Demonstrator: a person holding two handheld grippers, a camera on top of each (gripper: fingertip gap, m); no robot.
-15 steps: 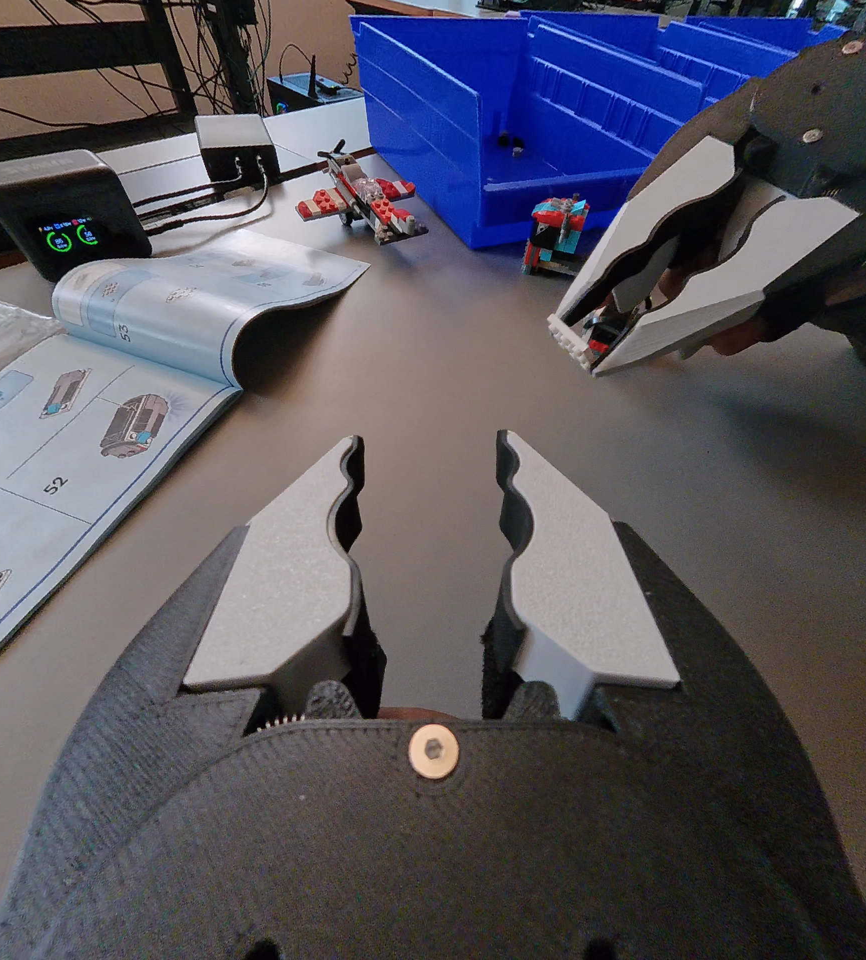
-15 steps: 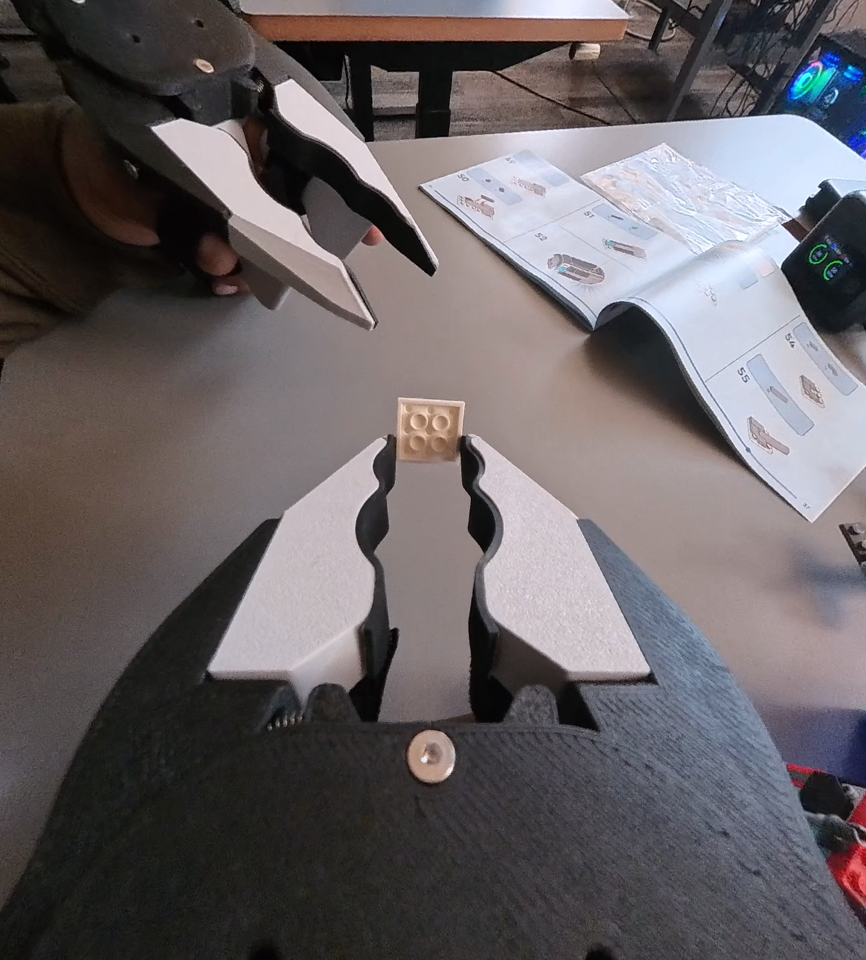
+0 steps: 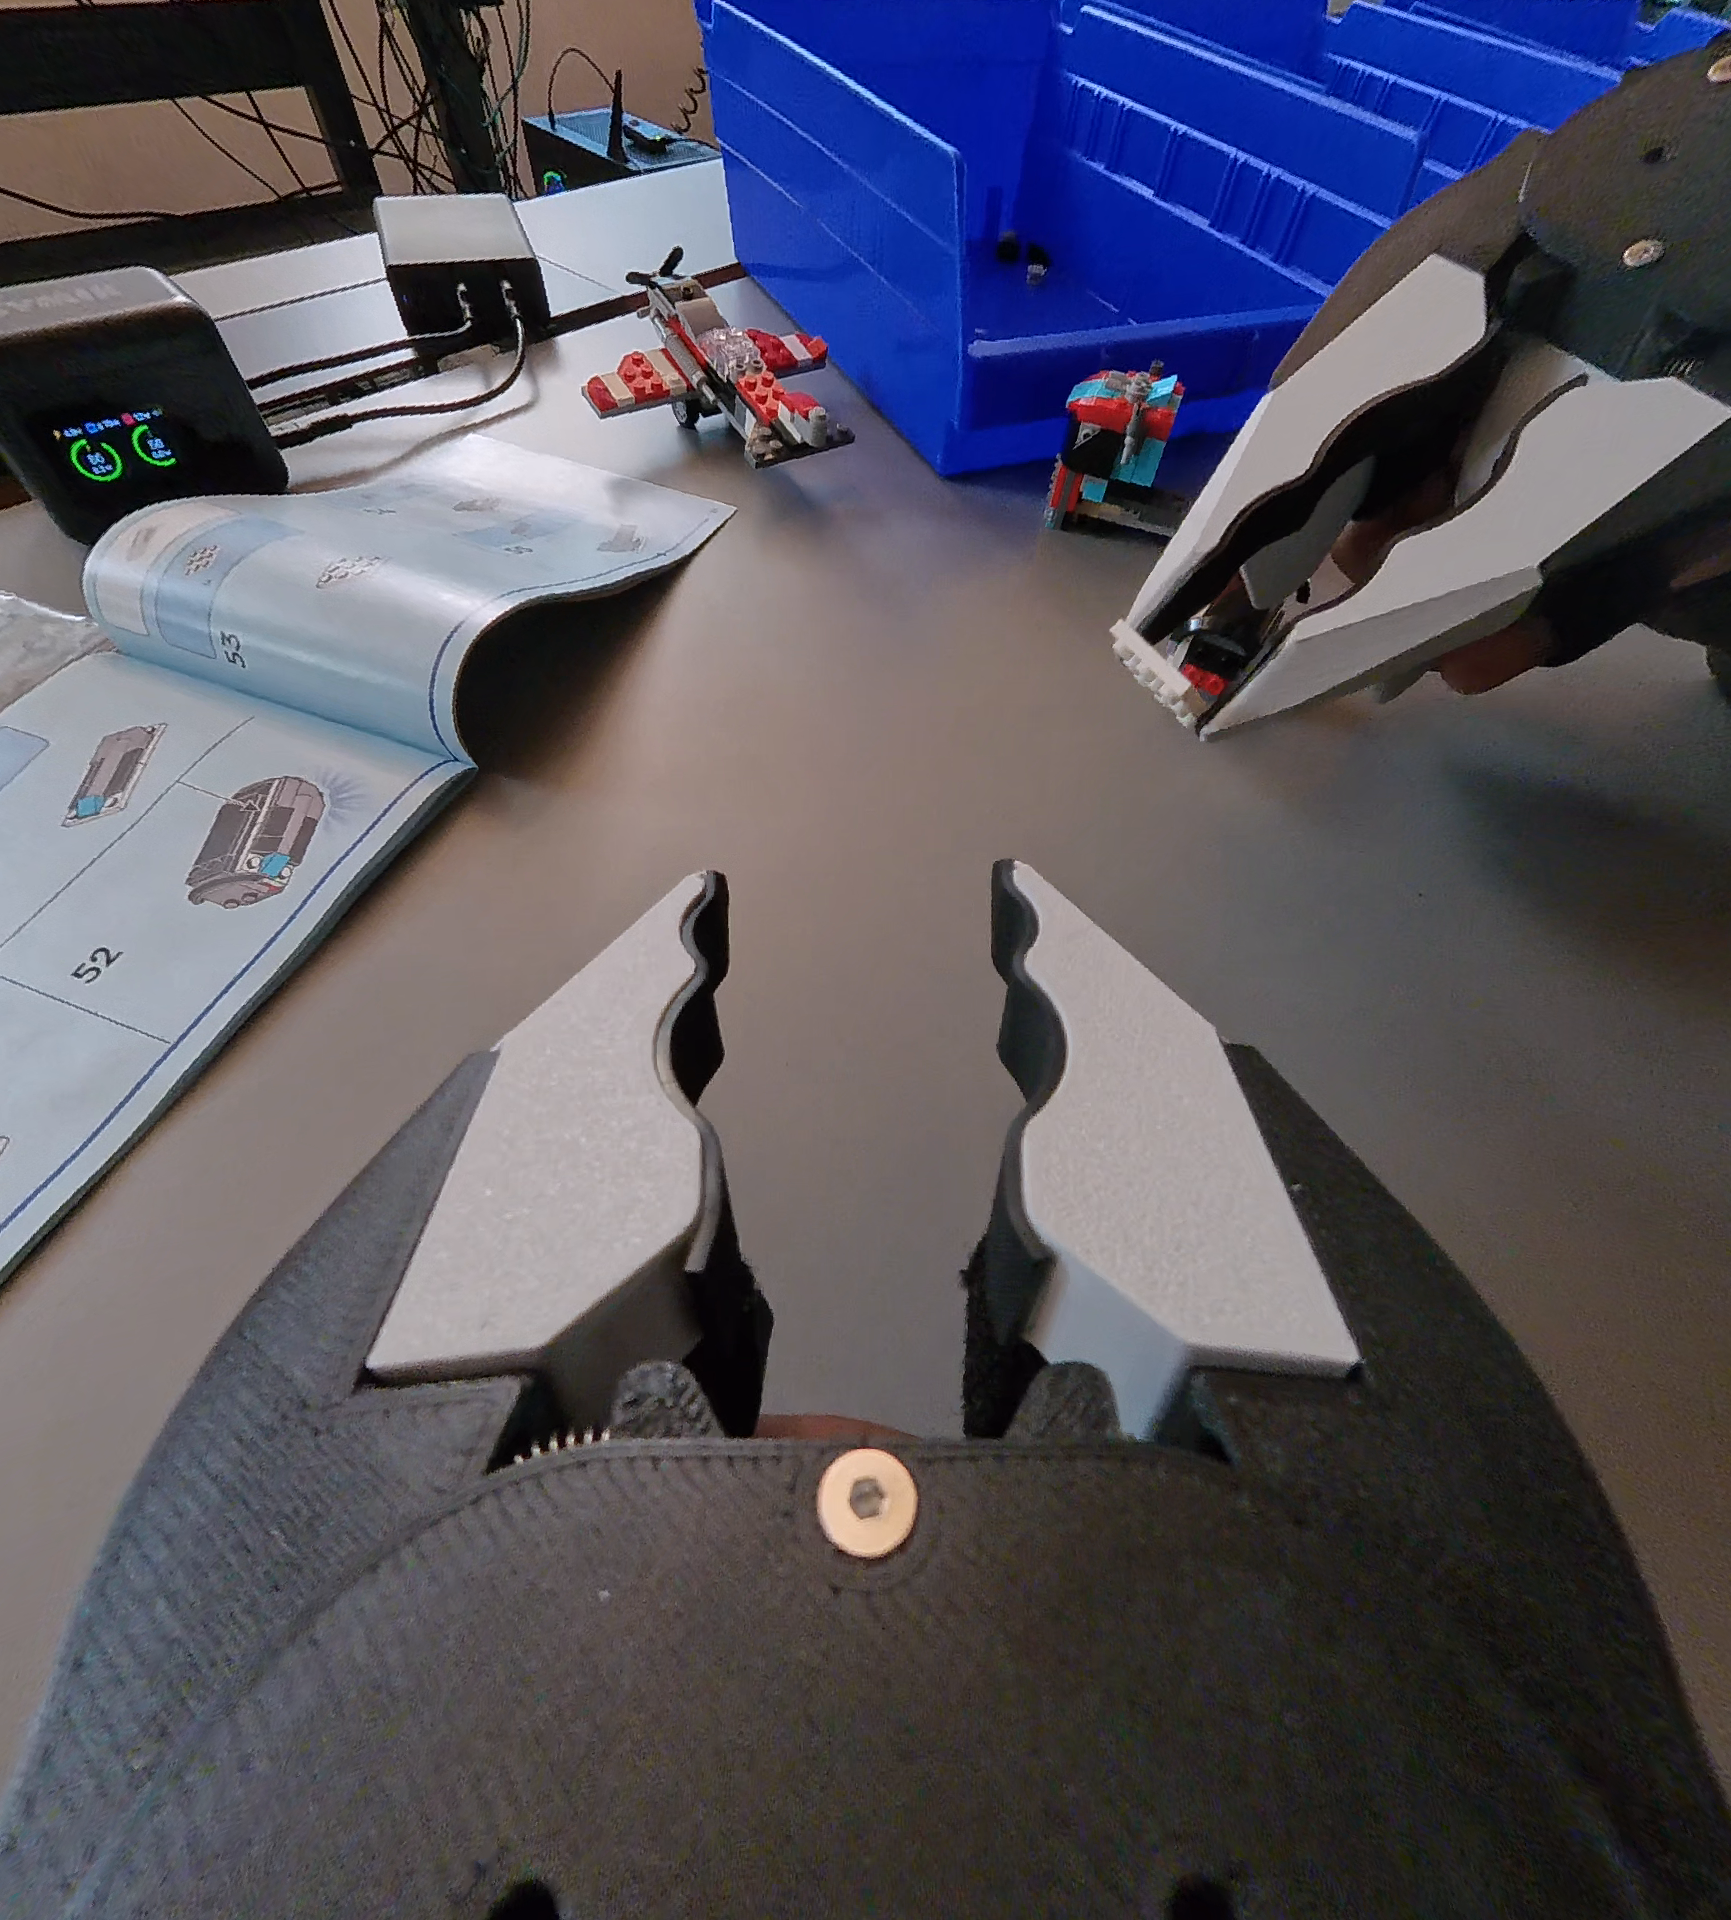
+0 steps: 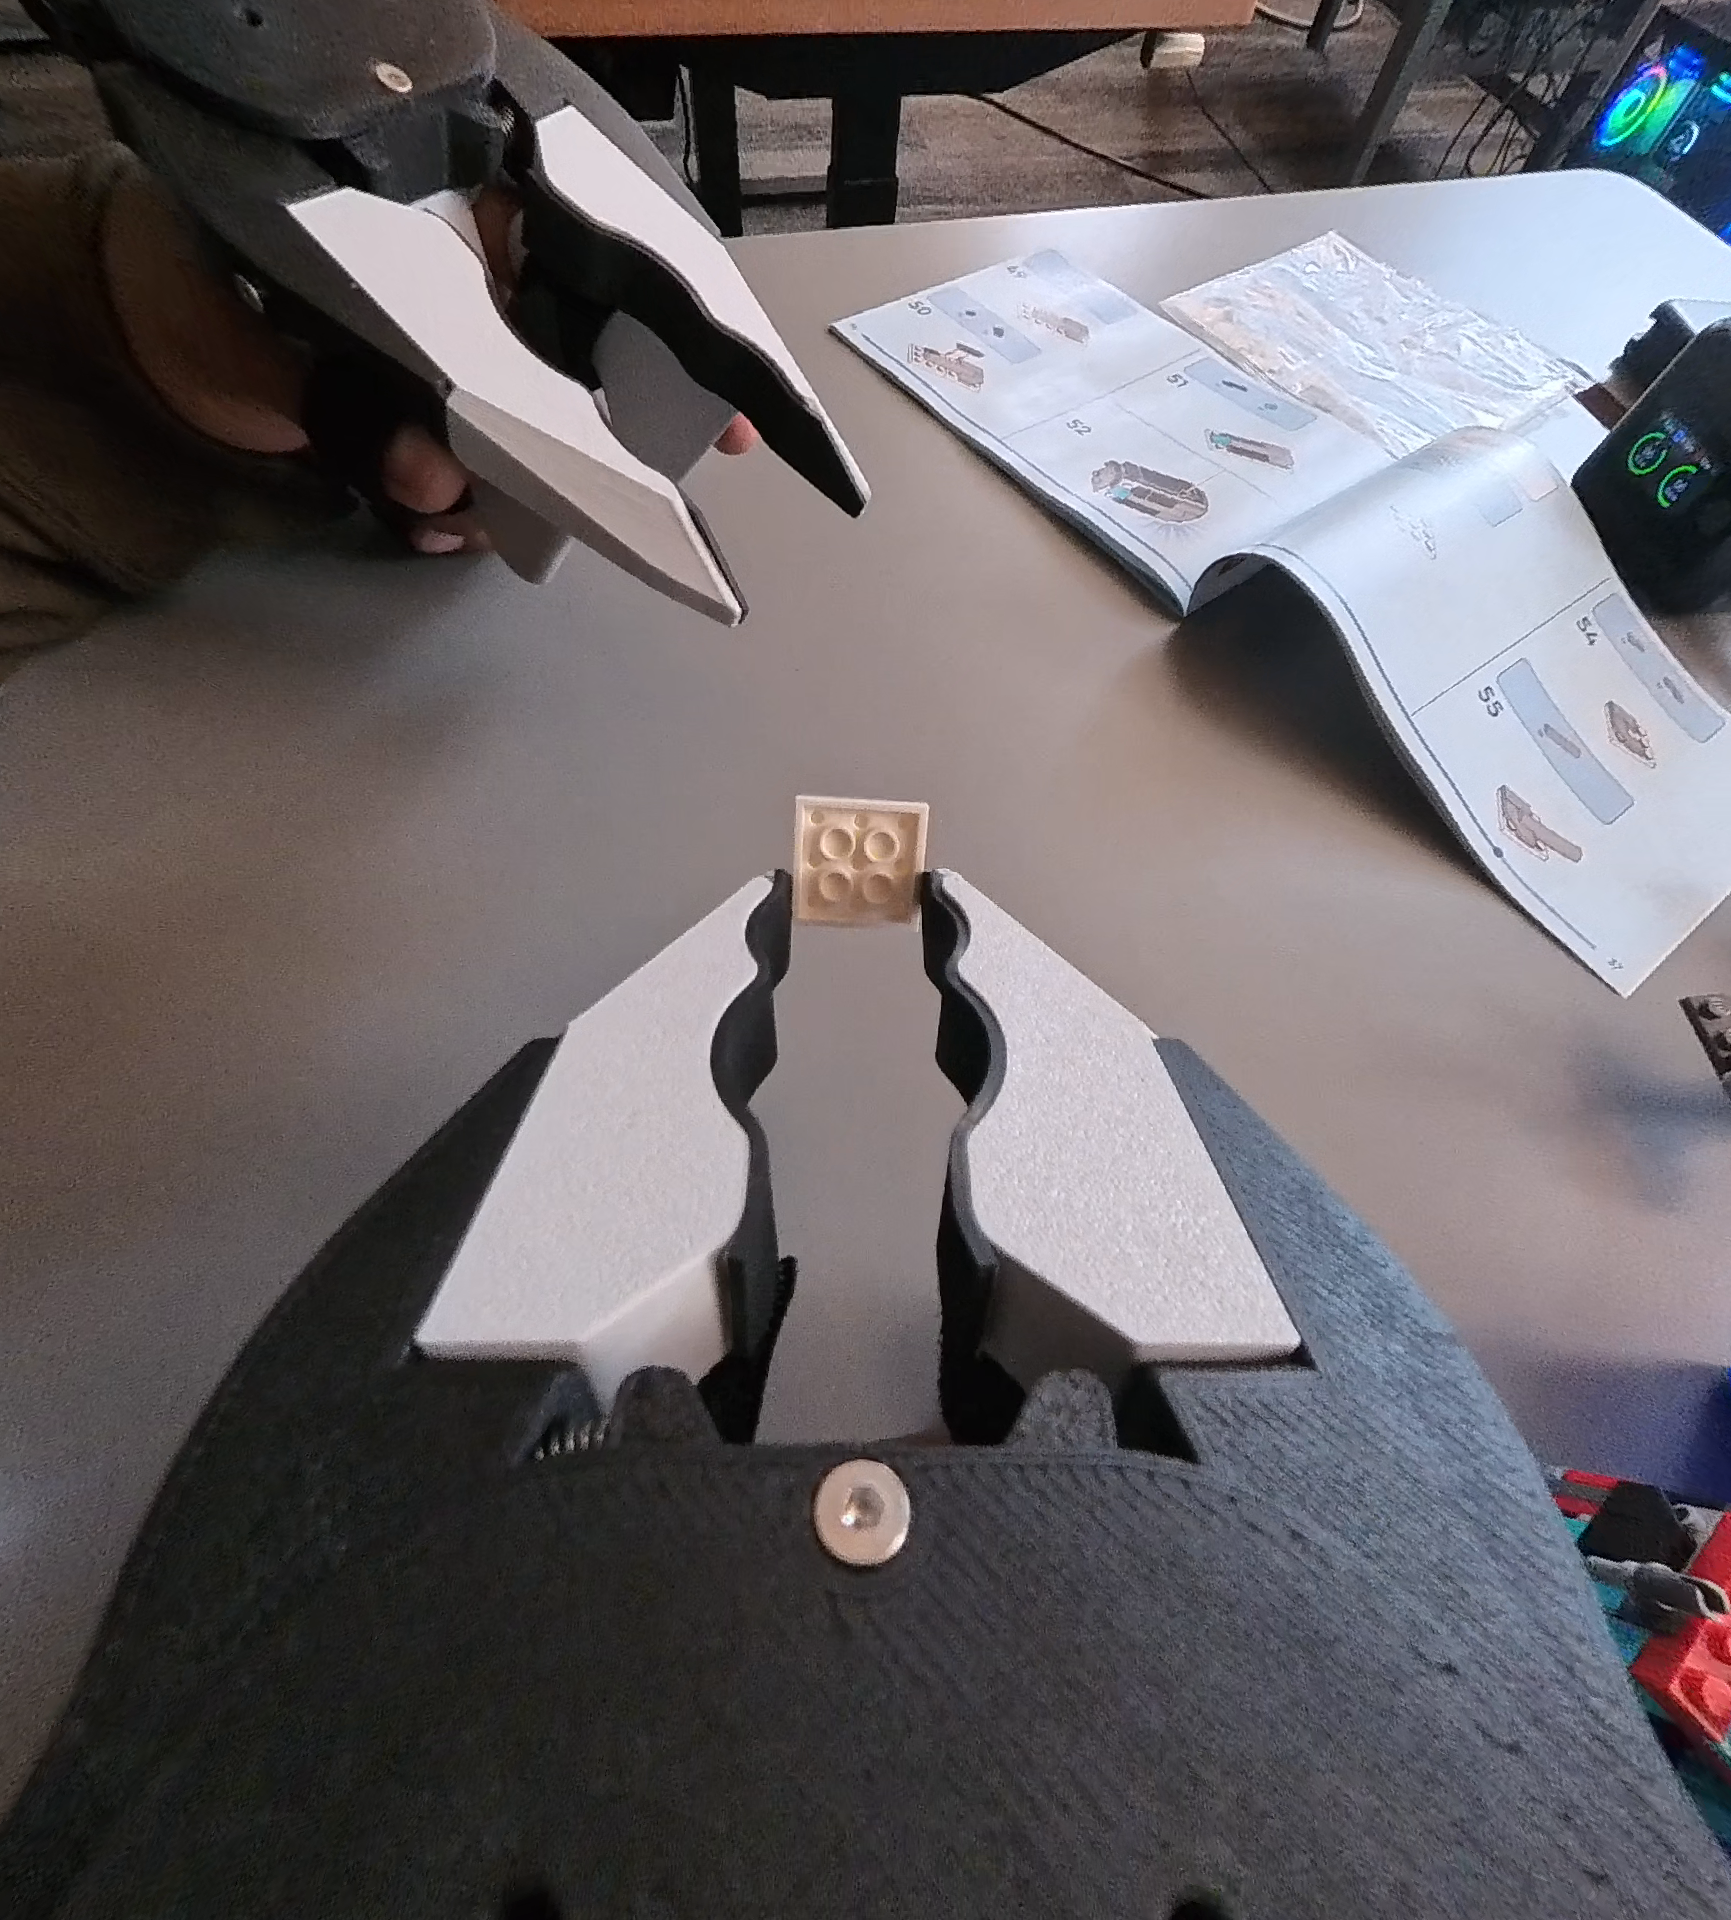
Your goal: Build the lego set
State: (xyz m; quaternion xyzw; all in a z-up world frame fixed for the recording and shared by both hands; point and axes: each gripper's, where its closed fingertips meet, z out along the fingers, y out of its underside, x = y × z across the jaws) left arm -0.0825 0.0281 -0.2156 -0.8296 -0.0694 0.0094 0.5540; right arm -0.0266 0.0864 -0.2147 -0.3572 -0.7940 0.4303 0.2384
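My left gripper (image 3: 861, 883) is open and empty, hovering over the bare grey table (image 3: 840, 707). It also shows in the right wrist view (image 4: 796, 561), held by a gloved hand at the upper left, jaws apart. My right gripper (image 4: 856, 883) is shut on a small cream-white square plate (image 4: 861, 873). Both pads press its side edges at the very fingertips, and its underside faces the camera. In the left wrist view this gripper (image 3: 1183, 675) is low over the table at the right, with the plate's studded face (image 3: 1147, 665) at its tip.
An open instruction booklet (image 3: 321, 675) lies at the left, with a clear plastic bag (image 4: 1360, 332) beyond it. Blue bins (image 3: 1048, 208) stand at the back. A red brick plane (image 3: 715, 364) and a teal-red brick model (image 3: 1115, 447) sit before them. A black device with a screen (image 3: 92, 395) is at the far left.
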